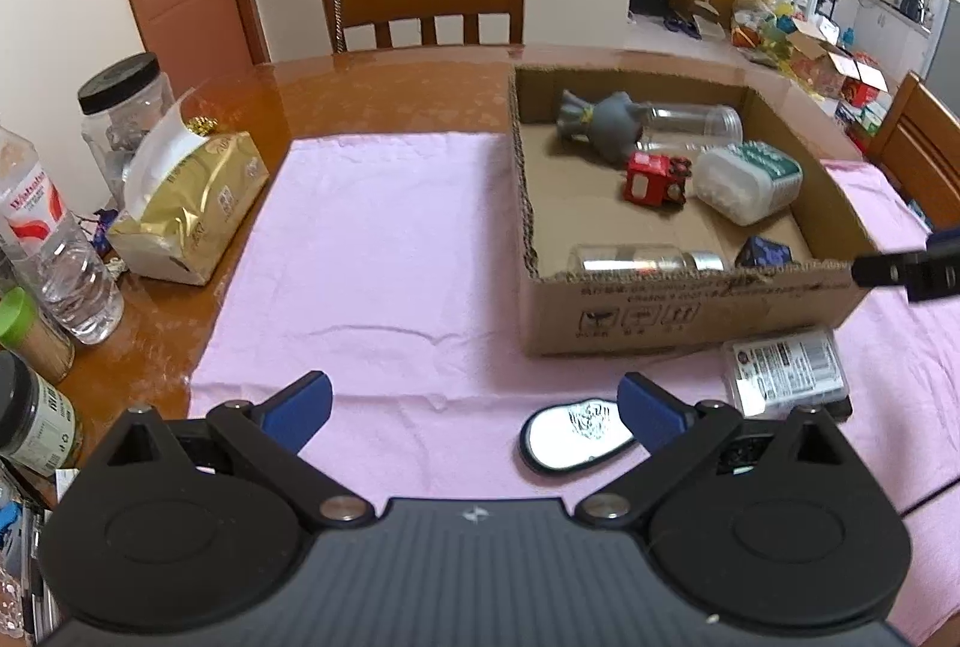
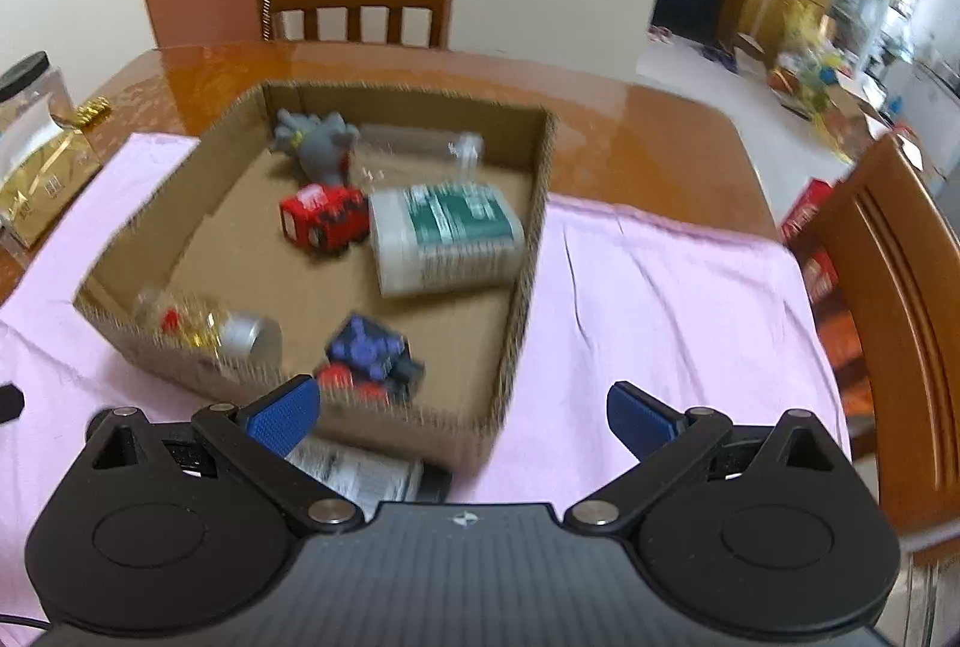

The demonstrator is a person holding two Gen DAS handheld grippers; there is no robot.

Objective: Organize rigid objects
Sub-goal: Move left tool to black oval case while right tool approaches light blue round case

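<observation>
While 6 items already lie in the cardboard box [image 1: 690,311], both tools gape empty: left tool [image 1: 474,407], right tool [image 2: 462,410]. On the bench, an oval badge [image 1: 573,437] and clear case [image 1: 783,368] remain; collecting the badge looks next.

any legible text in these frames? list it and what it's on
"Wahaha", partly cut off: red label of the water bottle.
Box front: one printed line and three handling symbols, too small to read.
Green-label tub: print blurred.
Clear case on the cloth: label too small.
Gold tissue pack: print unreadable.
Oval badge: an emblem, no words.
</observation>
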